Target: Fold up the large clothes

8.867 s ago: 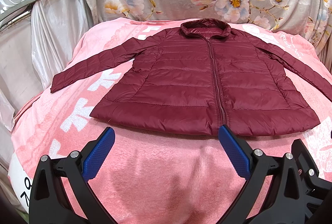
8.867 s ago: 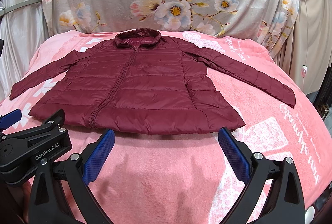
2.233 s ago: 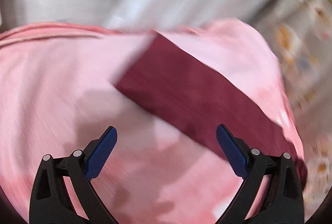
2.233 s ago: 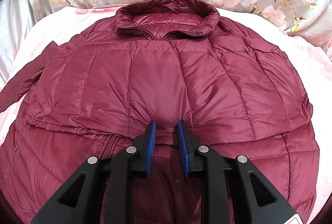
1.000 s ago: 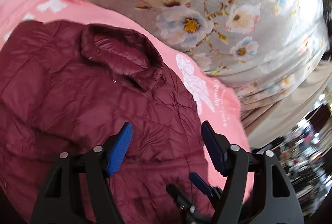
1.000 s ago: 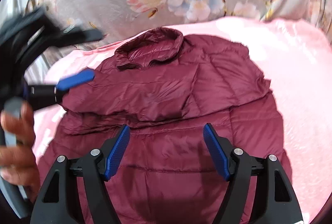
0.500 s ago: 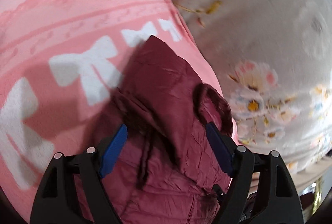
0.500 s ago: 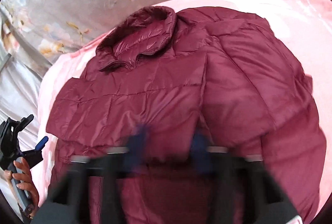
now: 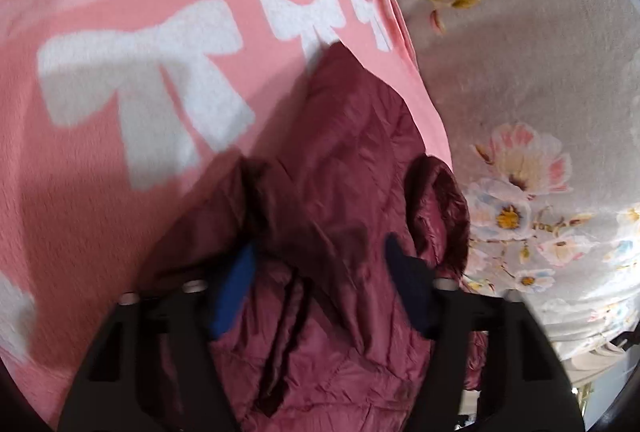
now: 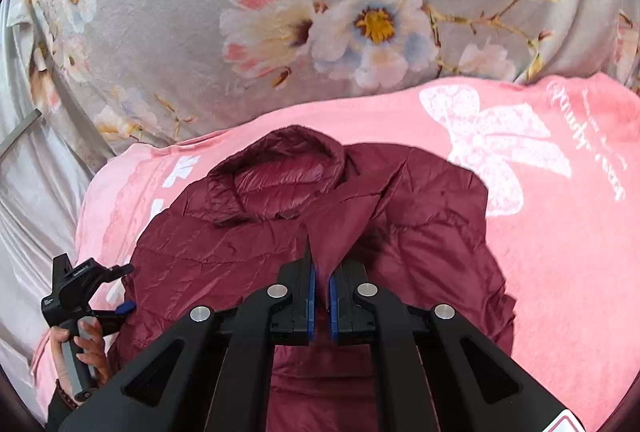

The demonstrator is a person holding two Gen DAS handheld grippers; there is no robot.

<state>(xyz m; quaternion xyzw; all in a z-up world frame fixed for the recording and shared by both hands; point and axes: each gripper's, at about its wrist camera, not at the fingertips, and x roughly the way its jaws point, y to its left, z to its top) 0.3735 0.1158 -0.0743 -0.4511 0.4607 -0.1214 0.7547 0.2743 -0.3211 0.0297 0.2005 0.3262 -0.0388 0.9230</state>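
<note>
Pinching jacket fold, right tongs are clamped on fabric; left tongs are closing around shoulder edge, not yet pressing. Best lifting both together, keeping fold straight.

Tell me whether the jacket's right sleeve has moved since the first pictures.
Yes. The right sleeve earlier lay stretched out over the pink blanket toward its right edge; it is now folded in across the jacket, with the right tongs shut on it.

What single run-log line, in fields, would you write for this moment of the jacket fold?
stage: folding jacket | right hand-held gripper: shut on jacket | left hand-held gripper: closing around jacket edge | surface: pink blanket
</note>
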